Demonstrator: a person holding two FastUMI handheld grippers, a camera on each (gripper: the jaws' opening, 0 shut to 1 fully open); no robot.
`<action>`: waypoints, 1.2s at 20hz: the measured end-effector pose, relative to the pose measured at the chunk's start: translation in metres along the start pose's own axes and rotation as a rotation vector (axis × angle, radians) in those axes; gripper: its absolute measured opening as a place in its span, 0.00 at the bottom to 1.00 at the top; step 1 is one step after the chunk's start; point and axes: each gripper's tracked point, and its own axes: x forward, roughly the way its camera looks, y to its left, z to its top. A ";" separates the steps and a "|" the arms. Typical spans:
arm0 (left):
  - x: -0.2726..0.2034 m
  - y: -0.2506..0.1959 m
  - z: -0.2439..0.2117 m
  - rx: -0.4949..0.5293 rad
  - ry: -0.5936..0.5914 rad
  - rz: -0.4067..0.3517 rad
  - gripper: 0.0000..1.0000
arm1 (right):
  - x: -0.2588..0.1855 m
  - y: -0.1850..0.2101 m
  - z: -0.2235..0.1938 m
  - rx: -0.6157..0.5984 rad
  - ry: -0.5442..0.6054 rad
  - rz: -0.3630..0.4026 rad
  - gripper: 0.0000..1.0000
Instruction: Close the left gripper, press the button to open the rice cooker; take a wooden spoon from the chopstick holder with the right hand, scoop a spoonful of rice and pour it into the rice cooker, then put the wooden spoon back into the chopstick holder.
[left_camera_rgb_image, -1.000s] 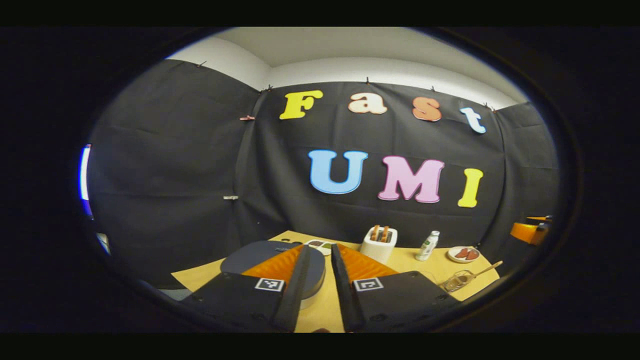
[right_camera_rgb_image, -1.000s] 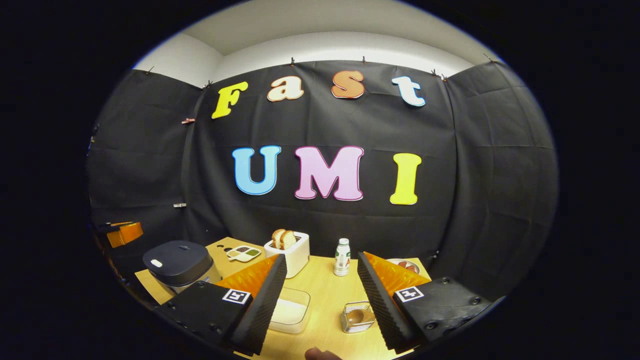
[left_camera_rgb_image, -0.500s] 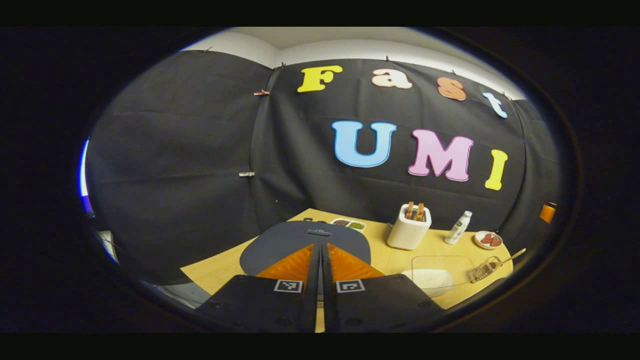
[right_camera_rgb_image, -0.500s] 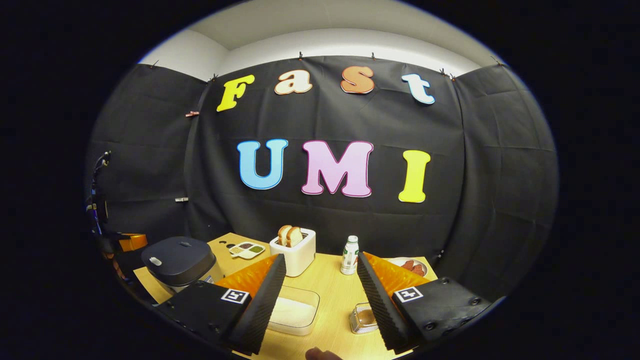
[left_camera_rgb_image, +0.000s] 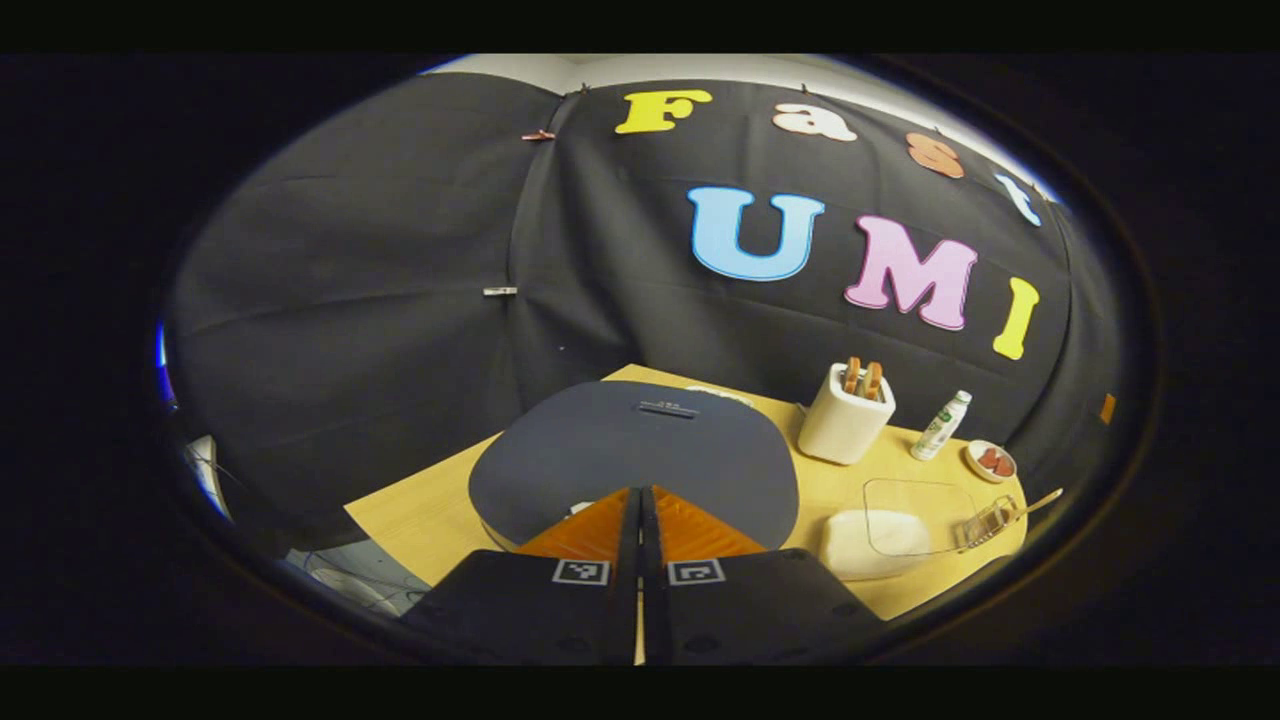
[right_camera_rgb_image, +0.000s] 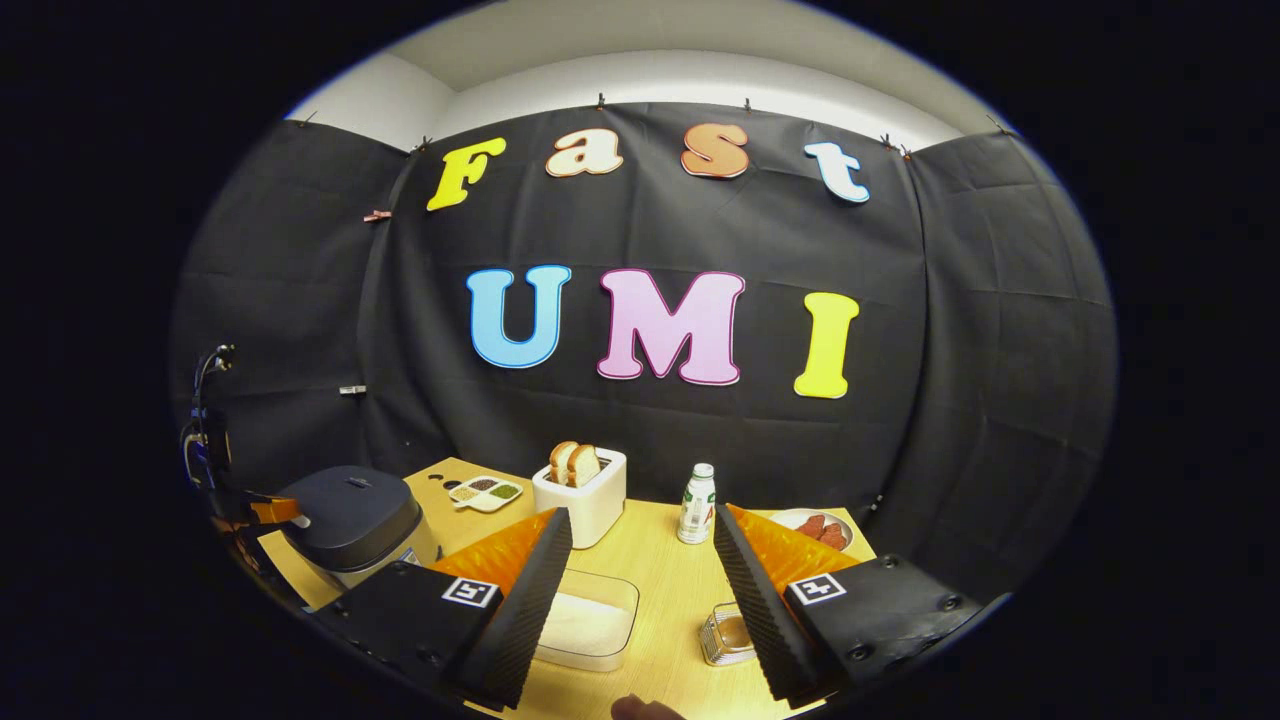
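The dark rice cooker (left_camera_rgb_image: 640, 450) sits with its lid down right in front of my left gripper (left_camera_rgb_image: 640, 497), which is shut and empty, its tips low over the lid's near edge by the white button (left_camera_rgb_image: 578, 508). In the right gripper view the rice cooker (right_camera_rgb_image: 350, 515) stands at the left, the left gripper (right_camera_rgb_image: 270, 510) at its button. My right gripper (right_camera_rgb_image: 640, 560) is open and empty above the table. Under it lie the clear rice container (right_camera_rgb_image: 590, 625) and the wire chopstick holder (right_camera_rgb_image: 728, 640). The wooden spoon (left_camera_rgb_image: 1040, 497) sticks out of the chopstick holder (left_camera_rgb_image: 985, 520).
A white toaster (right_camera_rgb_image: 580, 495) with bread, a small bottle (right_camera_rgb_image: 697, 503), a plate of red food (right_camera_rgb_image: 815, 525) and a divided seasoning dish (right_camera_rgb_image: 485, 490) stand along the back of the wooden table (right_camera_rgb_image: 660, 590). A fingertip (right_camera_rgb_image: 645, 708) shows at the bottom edge.
My left gripper went from open to shut and moved forward and down over the rice cooker's lid. The right gripper stayed open and barely shifted.
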 end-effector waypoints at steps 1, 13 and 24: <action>0.002 0.002 -0.004 -0.007 0.013 0.005 0.07 | 0.001 0.001 0.000 0.001 0.001 0.000 0.89; 0.003 0.004 -0.017 -0.004 -0.017 0.013 0.10 | -0.002 0.002 0.003 -0.010 -0.007 0.009 0.89; 0.001 0.002 -0.010 0.023 -0.024 0.044 0.07 | -0.011 -0.015 -0.002 0.008 0.001 -0.006 0.89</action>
